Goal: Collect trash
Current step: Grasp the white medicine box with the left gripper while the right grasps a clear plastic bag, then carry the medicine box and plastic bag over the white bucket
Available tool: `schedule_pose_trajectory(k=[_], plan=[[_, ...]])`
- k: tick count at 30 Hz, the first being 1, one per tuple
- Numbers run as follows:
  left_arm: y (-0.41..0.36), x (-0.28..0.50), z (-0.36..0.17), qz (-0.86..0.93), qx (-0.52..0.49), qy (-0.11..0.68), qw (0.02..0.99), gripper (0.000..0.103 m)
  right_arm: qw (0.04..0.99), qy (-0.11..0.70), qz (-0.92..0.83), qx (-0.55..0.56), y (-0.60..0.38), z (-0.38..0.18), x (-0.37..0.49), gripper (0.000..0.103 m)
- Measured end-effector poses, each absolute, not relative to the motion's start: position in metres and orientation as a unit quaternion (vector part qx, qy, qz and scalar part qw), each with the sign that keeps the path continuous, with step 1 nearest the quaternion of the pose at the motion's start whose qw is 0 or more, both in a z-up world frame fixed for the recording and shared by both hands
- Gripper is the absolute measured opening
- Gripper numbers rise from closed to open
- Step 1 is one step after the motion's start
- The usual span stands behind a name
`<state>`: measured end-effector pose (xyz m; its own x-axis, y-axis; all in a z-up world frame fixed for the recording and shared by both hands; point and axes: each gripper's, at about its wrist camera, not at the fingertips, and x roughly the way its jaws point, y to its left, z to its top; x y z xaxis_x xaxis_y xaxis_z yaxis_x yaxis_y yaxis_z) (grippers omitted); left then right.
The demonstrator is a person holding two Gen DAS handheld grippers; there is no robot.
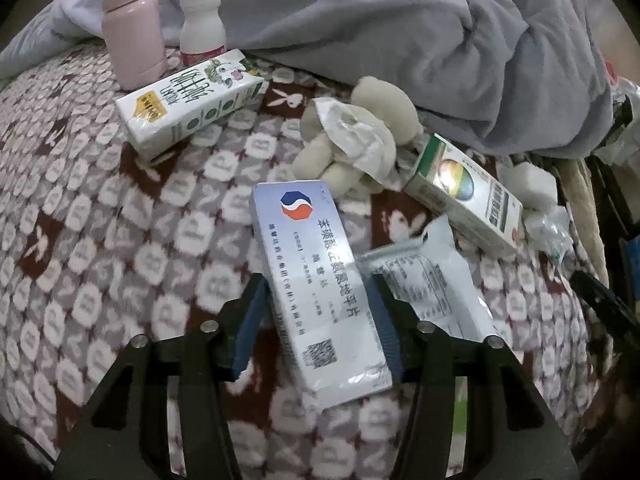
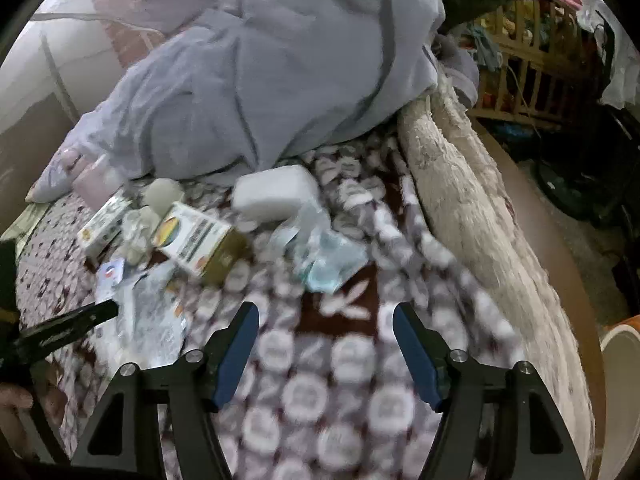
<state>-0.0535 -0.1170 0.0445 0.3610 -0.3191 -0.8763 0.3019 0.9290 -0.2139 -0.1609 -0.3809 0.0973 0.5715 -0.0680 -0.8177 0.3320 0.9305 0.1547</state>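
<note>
Dim, cool indoor light; soft shadows; glare on box (image 1: 316, 280); motion blur across blanket (image 2: 340, 380) in right view; strong fisheye bending, dark vignetted corners

A home bedroom: a bed spread with a maroon rabbit-patterned blanket (image 2: 344, 360), a crumpled grey-blue duvet (image 2: 280, 80), and a wooden-slatted cot (image 2: 532, 52) alongside.

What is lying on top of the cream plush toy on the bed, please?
A torn white wrapper lies across the plush toy, covering its middle; what lies beneath the wrapper cannot be seen.
</note>
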Motion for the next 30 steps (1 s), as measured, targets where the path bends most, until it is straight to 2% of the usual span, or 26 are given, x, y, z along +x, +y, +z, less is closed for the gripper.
schedule_pose_trajectory(k=[4, 10, 11, 12, 14, 15, 23, 30], plan=[[-0.114, -0.045, 0.037, -0.199, -0.017, 0.539, 0.818, 0.056, 0.872, 0.451, -0.115, 0.15, -0.388, 0.091, -0.135, 0.067], [-0.112, -0.041, 0.034, -0.219, -0.014, 0.532, 0.818, 0.054, 0.872, 0.46, -0.114, 0.122, -0.383, 0.078, -0.101, 0.067], [-0.111, -0.041, 0.034, -0.221, -0.013, 0.53, 0.819, 0.054, 0.872, 0.46, -0.115, 0.126, -0.383, 0.076, -0.1, 0.064], [-0.109, -0.041, 0.035, -0.223, -0.013, 0.529, 0.819, 0.052, 0.872, 0.457, -0.113, 0.132, -0.384, 0.075, -0.1, 0.047], [-0.104, -0.046, 0.038, -0.225, -0.017, 0.527, 0.819, 0.051, 0.875, 0.452, -0.112, 0.134, -0.385, 0.076, -0.105, 0.039], [-0.1, -0.049, 0.041, -0.226, -0.018, 0.526, 0.82, 0.051, 0.878, 0.446, -0.107, 0.139, -0.386, 0.078, -0.109, 0.031], [-0.08, -0.068, 0.077, -0.227, -0.018, 0.5, 0.835, 0.05, 0.894, 0.416, -0.077, 0.149, -0.377, 0.108, -0.154, 0.03], [-0.093, -0.094, 0.106, -0.248, -0.005, 0.474, 0.845, 0.05, 0.899, 0.405, -0.066, 0.152, -0.359, 0.124, -0.187, 0.03]])
